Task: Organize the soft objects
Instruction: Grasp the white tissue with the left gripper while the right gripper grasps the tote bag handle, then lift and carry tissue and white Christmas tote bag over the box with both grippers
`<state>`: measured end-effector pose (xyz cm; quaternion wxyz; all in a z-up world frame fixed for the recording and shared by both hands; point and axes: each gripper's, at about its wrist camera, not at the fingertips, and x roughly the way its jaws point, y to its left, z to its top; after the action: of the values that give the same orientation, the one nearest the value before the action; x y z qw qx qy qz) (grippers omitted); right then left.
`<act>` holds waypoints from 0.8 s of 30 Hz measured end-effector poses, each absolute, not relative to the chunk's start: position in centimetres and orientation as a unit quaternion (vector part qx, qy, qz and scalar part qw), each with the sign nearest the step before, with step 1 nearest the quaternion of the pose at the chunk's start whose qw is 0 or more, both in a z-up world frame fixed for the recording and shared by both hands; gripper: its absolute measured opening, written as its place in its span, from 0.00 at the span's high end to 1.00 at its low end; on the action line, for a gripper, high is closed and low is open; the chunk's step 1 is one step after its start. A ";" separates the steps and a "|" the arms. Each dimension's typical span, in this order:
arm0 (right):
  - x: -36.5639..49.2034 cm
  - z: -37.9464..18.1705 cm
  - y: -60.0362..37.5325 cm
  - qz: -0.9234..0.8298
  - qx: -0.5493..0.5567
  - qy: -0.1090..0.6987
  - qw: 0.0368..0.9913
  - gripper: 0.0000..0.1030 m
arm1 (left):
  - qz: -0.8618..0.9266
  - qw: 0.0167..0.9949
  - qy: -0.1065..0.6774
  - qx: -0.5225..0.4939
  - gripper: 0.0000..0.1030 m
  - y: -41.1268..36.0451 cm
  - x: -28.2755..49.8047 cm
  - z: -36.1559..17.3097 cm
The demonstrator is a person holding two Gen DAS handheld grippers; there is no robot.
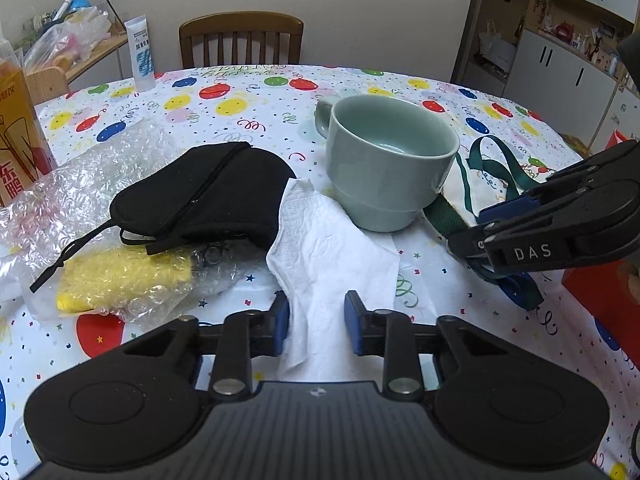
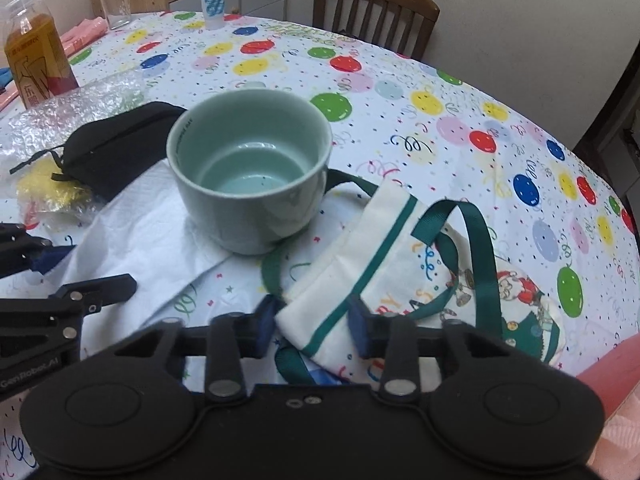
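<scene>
Two tools angle down over the counter [image 1: 280,128]. The left tool [image 1: 316,322], narrowed, has one white napkin [image 1: 324,248] between its pads; whether they pinch is unclear. The right tool [image 2: 314,326], marked "DAS", has its pads against one cream pouch [image 2: 360,248] with green straps. Beyond stand one green cup [image 1: 384,168], one black pouch [image 1: 208,196], one yellow bundle [image 1: 116,280] in bubble wrap.

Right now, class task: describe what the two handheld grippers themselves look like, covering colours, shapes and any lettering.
Both are matte black. The left gripper has two round disc-shaped side housings, a ribbed centre body, silver pivot bolts on its linkage arms, and blue pads on its fingers. The right gripper is built the same way. White "DAS" lettering shows on the right gripper's side in the left view, and "GenRobot.AI" on the left gripper's side in the right view.
</scene>
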<state>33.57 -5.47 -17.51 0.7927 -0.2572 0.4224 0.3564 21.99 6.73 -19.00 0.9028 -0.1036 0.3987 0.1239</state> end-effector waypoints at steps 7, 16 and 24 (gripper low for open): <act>32.9 -16.6 -5.5 0.361 -0.259 0.409 0.797 0.92 | 0.113 0.909 0.388 -0.101 0.90 6.3 21.7 -18.4; 33.7 -11.6 -8.3 0.339 -0.204 0.355 0.847 0.96 | 0.086 0.920 0.366 -0.111 0.93 5.9 21.6 -16.5; 36.8 -7.3 -11.9 0.310 -0.119 0.336 0.881 0.96 | 0.075 0.926 0.349 -0.127 0.95 5.7 21.7 -13.9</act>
<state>36.79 -11.87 -7.27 0.8814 -0.1188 0.3363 0.3097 21.74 5.71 -13.92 0.9256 -0.1271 0.3487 0.0746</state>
